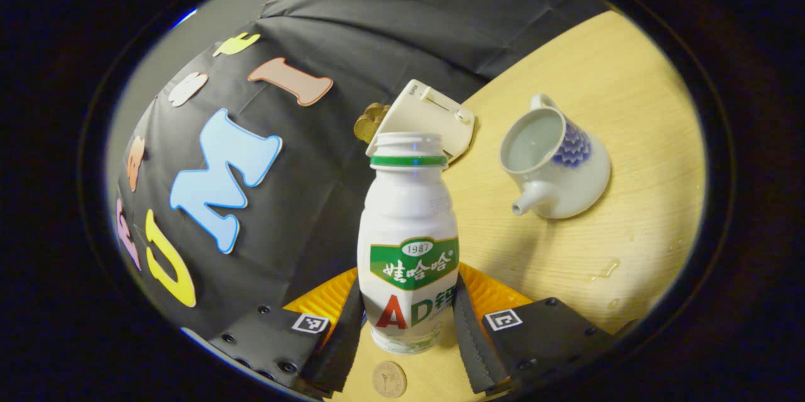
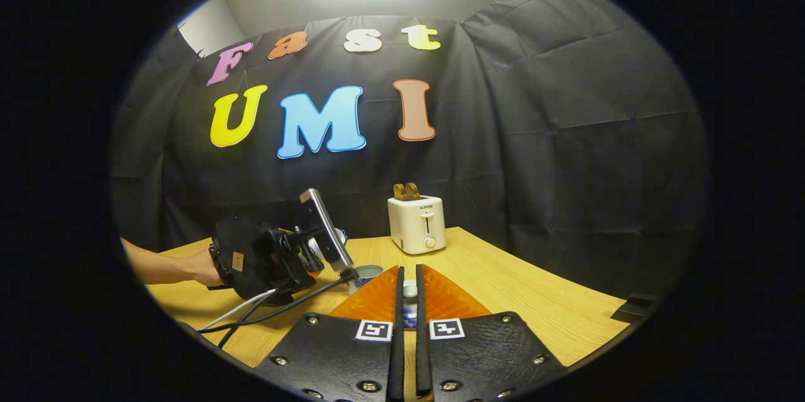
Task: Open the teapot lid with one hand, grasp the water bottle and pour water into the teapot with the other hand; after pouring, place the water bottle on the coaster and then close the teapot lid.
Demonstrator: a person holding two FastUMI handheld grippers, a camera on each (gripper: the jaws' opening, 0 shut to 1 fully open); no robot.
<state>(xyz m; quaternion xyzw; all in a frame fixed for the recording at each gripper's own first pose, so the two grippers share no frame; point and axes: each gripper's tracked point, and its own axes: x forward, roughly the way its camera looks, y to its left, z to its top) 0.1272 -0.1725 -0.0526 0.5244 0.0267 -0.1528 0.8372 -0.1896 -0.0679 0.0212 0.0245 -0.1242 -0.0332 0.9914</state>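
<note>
My left gripper (image 1: 409, 311) is shut on the white water bottle (image 1: 407, 226), which has a green label and an uncapped mouth. A small round coaster (image 1: 388, 379) lies on the table just below the bottle's base. The white and blue teapot (image 1: 556, 163) stands lidless to the right, with water inside it. My right gripper (image 2: 409, 307) is shut on the teapot lid (image 2: 409, 294), whose white knob shows between the fingers. In the right gripper view the teapot's rim (image 2: 368, 271) peeks out beyond the fingers, beside the left gripper (image 2: 264, 257) and the hand holding it.
A white toaster (image 1: 427, 116) (image 2: 417, 223) with bread in it stands at the back of the wooden table (image 1: 616, 75). Water drops (image 1: 602, 270) lie on the table near the teapot. Cables (image 2: 251, 311) trail from the left gripper. A dark object (image 2: 635, 307) sits at the table's right edge.
</note>
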